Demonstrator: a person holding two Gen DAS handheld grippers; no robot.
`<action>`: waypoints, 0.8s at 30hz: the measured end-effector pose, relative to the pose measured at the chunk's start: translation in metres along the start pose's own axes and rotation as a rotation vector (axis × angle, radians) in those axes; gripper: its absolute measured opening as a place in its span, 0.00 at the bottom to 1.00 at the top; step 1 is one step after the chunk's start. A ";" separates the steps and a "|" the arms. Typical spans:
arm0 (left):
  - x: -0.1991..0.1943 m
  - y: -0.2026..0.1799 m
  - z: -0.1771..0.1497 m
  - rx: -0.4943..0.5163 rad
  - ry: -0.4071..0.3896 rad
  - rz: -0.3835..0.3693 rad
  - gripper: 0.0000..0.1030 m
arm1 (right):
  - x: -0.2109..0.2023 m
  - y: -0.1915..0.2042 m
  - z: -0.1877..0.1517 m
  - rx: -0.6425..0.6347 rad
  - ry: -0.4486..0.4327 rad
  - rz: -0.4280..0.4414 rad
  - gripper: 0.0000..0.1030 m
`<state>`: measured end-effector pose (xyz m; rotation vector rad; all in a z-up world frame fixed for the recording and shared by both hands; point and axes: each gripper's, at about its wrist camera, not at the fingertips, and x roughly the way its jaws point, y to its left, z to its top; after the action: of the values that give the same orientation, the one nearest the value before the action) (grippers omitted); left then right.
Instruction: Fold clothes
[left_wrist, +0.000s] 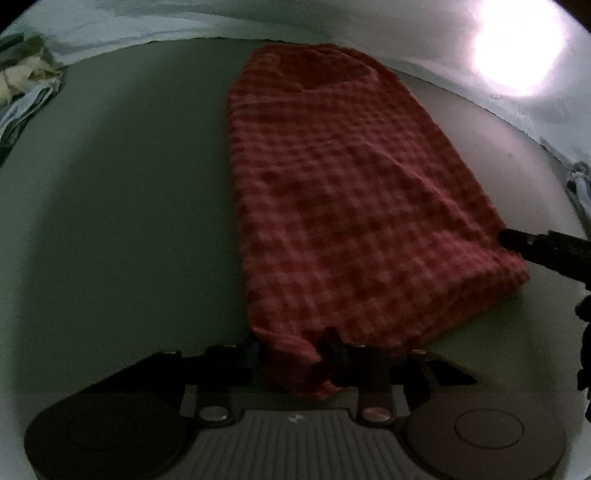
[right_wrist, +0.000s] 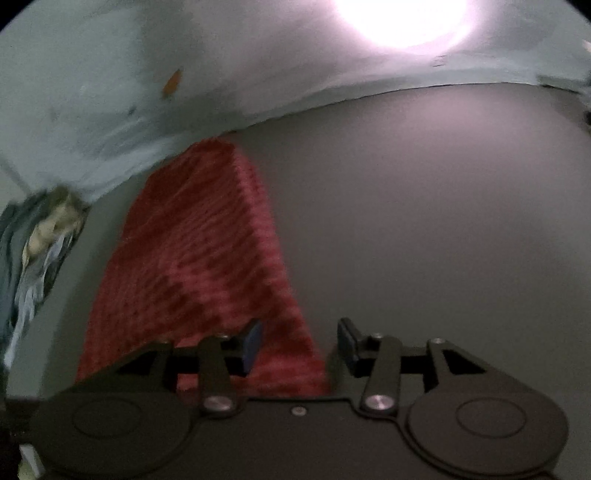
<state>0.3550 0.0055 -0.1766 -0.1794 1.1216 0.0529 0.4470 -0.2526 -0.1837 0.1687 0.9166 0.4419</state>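
A red checked cloth (left_wrist: 343, 192) lies folded into a long strip on the grey table (left_wrist: 122, 206). My left gripper (left_wrist: 293, 354) is shut on the cloth's near left corner, which bunches between the fingers. My right gripper (right_wrist: 299, 345) is open, and the cloth's near right corner (right_wrist: 291, 347) lies between its fingers without being pinched. The cloth runs away to the upper left in the right wrist view (right_wrist: 199, 251). The right gripper's finger (left_wrist: 535, 247) shows at the cloth's right edge in the left wrist view.
A pile of other clothes (left_wrist: 26, 85) sits at the table's far left, also seen in the right wrist view (right_wrist: 37, 243). A pale wall (right_wrist: 147, 92) runs behind the table. A bright light glare (left_wrist: 517, 48) is at the upper right.
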 end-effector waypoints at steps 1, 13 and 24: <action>0.000 0.000 0.001 0.004 -0.002 0.003 0.20 | 0.002 0.006 0.000 -0.045 0.003 -0.015 0.39; -0.045 0.036 -0.019 -0.113 -0.091 -0.114 0.06 | -0.046 -0.006 -0.025 0.184 -0.033 0.127 0.01; -0.039 0.051 -0.056 -0.158 0.018 -0.118 0.24 | -0.082 -0.008 -0.086 0.292 -0.003 0.072 0.36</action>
<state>0.2817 0.0477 -0.1713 -0.3877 1.1232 0.0345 0.3375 -0.2995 -0.1787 0.4697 0.9713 0.3722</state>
